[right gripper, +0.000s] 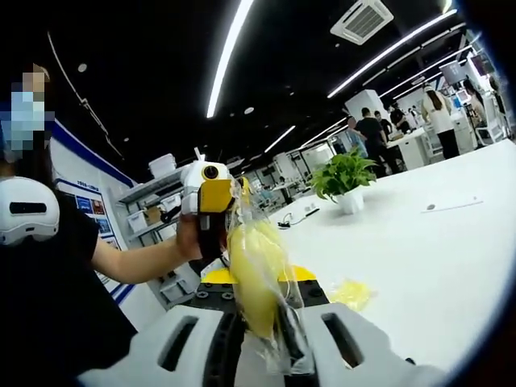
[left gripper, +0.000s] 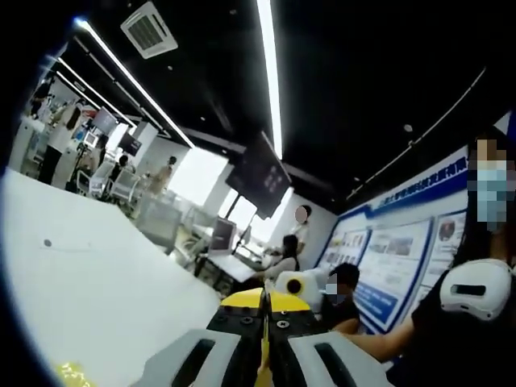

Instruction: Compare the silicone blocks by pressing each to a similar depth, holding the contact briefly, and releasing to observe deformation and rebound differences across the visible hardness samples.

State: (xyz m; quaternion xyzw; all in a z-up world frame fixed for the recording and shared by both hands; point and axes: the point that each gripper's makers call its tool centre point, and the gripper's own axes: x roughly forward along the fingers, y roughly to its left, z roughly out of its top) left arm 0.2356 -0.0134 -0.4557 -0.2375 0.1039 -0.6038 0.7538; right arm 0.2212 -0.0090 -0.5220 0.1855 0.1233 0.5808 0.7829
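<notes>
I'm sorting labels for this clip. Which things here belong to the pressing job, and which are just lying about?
Belongs to the job:
- bagged yellow piece, pinched by the right claw and the left claw
- loose yellow piece on the white table

Just lying about:
- potted plant
- flat pale strip on the table

L gripper [left gripper: 264, 355] jaws closed (R [right gripper: 266, 339] clamped too).
</notes>
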